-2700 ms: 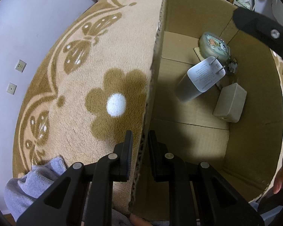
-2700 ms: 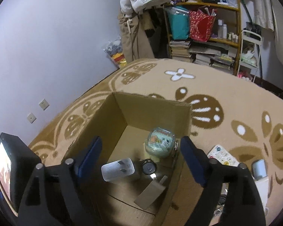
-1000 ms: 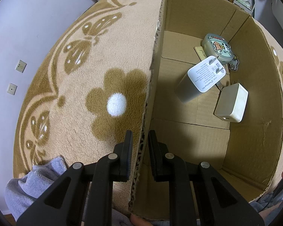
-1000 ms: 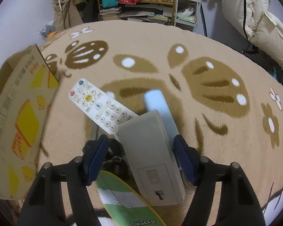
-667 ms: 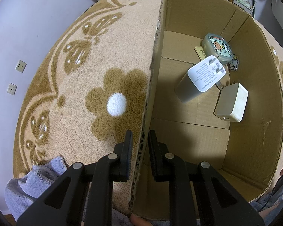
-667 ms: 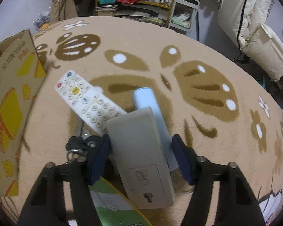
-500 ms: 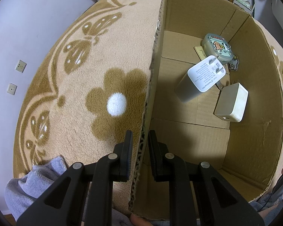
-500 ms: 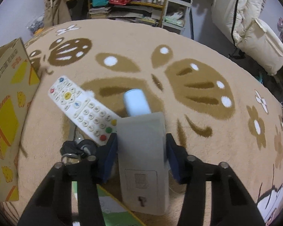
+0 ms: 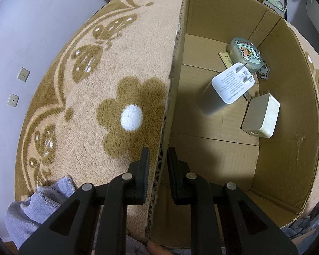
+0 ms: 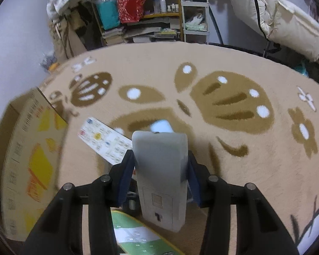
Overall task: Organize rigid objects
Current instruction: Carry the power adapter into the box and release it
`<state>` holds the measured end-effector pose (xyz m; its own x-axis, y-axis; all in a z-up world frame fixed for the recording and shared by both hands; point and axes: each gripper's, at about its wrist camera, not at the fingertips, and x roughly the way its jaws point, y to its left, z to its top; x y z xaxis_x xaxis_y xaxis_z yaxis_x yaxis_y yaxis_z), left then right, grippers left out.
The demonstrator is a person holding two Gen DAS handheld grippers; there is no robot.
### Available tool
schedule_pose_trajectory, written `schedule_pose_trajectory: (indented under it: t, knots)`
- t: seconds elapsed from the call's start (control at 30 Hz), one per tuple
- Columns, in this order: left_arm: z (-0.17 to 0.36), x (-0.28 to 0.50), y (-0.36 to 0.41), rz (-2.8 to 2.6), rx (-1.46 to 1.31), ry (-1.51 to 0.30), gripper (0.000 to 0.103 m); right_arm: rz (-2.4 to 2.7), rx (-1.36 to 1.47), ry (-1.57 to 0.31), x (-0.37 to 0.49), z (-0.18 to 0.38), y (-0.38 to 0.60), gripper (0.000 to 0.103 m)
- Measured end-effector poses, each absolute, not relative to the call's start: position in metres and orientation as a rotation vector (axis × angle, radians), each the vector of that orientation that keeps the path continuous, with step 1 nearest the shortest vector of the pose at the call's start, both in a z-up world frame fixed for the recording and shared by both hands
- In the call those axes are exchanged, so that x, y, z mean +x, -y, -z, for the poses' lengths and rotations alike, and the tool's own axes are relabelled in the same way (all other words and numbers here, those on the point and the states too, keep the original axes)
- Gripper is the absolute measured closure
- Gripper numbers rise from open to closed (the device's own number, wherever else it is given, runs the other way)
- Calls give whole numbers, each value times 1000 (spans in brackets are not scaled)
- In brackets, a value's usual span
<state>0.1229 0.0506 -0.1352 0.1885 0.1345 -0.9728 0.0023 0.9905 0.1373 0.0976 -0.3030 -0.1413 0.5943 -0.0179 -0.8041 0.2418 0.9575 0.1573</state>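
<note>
My left gripper (image 9: 158,157) is shut on the near wall of an open cardboard box (image 9: 176,48). Inside the box lie a white plug adapter (image 9: 227,89), a cream rectangular charger (image 9: 261,115) and a teal cartoon-printed case (image 9: 244,53). In the right wrist view my right gripper (image 10: 160,164) is shut on a long grey-white rectangular device (image 10: 160,170), held off the carpet. Beneath it lie a white remote (image 10: 105,142), a pale blue cylinder (image 10: 160,126) and a green-and-white flat item (image 10: 136,235). The box's printed outer side (image 10: 29,159) stands at the left.
A beige carpet (image 10: 223,74) with brown butterfly and flower patterns covers the floor. Cluttered shelves (image 10: 142,10) and a cream padded coat (image 10: 287,17) stand at the back. A grey fleece cloth (image 9: 36,208) lies near the left gripper. Dark small items lie under the held device.
My right gripper swung from above the box to the carpet pile, closed its fingers on the grey-white device and lifted it. The left gripper and the box have stayed put.
</note>
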Motion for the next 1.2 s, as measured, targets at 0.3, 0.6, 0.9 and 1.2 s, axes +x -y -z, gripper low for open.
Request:
schedule_pose_trajectory:
  t: [0.3, 0.6, 0.9, 1.2]
  knots:
    - [135, 123, -51, -93, 118, -1379, 86, 95, 196, -885, 103, 125, 283, 87]
    - [135, 123, -51, -93, 116, -1380, 86, 81, 211, -861, 99, 111, 279, 87]
    - [136, 124, -51, -94, 118, -1380, 86, -20, 216, -788, 98, 74, 250, 87]
    - [137, 126, -51, -97, 129, -1383, 86, -176, 203, -698, 97, 32, 200, 87]
